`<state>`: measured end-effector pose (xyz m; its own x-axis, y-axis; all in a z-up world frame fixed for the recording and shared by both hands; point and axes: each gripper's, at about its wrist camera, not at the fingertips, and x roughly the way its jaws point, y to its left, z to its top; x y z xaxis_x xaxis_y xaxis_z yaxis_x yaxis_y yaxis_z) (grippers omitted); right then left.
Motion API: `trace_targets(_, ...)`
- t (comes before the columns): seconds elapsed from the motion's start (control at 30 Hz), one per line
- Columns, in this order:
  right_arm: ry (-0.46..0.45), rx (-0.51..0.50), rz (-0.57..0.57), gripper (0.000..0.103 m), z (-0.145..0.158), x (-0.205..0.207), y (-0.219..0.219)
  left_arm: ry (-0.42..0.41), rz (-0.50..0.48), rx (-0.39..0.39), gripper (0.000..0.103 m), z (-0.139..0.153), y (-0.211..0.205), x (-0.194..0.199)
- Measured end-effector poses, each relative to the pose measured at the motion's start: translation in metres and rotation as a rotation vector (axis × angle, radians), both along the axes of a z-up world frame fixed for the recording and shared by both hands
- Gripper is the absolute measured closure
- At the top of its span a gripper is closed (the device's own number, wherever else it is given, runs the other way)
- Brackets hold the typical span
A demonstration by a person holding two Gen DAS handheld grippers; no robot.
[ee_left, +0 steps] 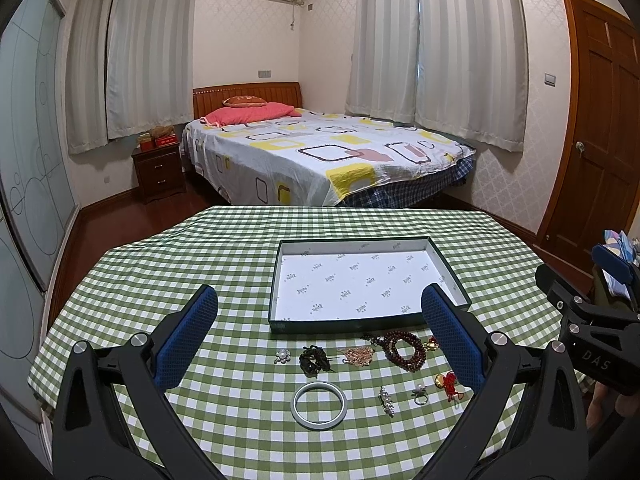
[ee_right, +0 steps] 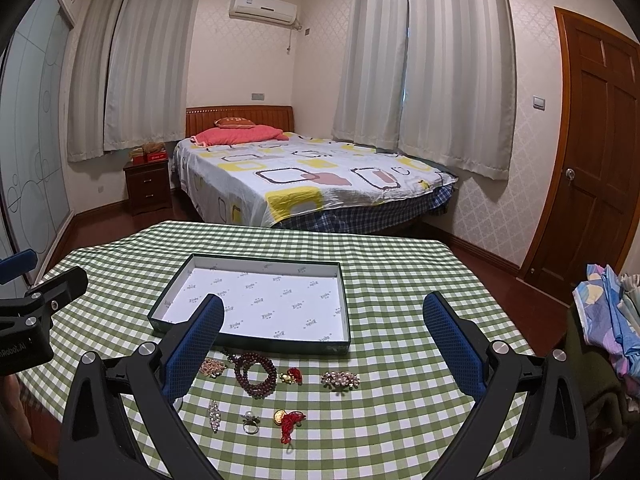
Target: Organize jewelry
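Jewelry lies loose on my checked tablecloth [ee_left: 224, 240], in front of the tray [ee_left: 450, 270], whose white floor is bare. From left: pearl brooch [ee_left: 282, 356], bangle [ee_left: 319, 405], bead bracelet [ee_left: 405, 350], ring [ee_right: 250, 423]. My left gripper [ee_left: 319, 334] and right gripper [ee_right: 323, 338] both gape wide, holding nothing.

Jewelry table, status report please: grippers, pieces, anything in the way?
Left gripper and right gripper open, holding nothing. Box empty; bangle, bead bracelet, ring on cloth. Nothing in the way.
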<state>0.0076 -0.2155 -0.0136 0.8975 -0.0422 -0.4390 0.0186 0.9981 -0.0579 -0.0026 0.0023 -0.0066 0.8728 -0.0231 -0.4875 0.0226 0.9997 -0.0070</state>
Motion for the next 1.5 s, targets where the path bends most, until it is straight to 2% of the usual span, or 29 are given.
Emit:
trace_targets(0.83,0.009,0.002,0.001,0.006,-0.006,0.002,0.002,0.010,0.007,0.009,0.004,-0.006,0.000,0.002)
trace_targets(1.03,0.069,0.033,0.020,0.006,-0.045,0.015,-0.006,0.085,0.007,0.012,0.004,-0.039,0.005,0.018)
trace_targets(1.17,0.125,0.027,0.030,0.007,-0.088,0.024,-0.009,0.165,0.007,0.027,0.004,-0.082,0.009,0.034)
trace_targets(1.27,0.211,0.046,0.043,0.007,-0.121,0.033,-0.012,0.223,0.025,0.041,0.004,-0.114,0.013,0.041)
trace_targets(1.33,0.256,0.056,0.058,0.014,-0.138,0.037,-0.011,0.254,0.032,0.035,0.004,-0.129,0.017,0.044)
trace_targets(1.4,0.299,0.061,0.076,0.049,-0.152,0.042,-0.009,0.284,0.039,0.025,0.004,-0.142,0.021,0.047)
trace_targets(1.5,0.359,0.106,0.099,0.050,-0.166,0.048,-0.010,0.312,0.038,0.022,0.004,-0.154,0.025,0.050)
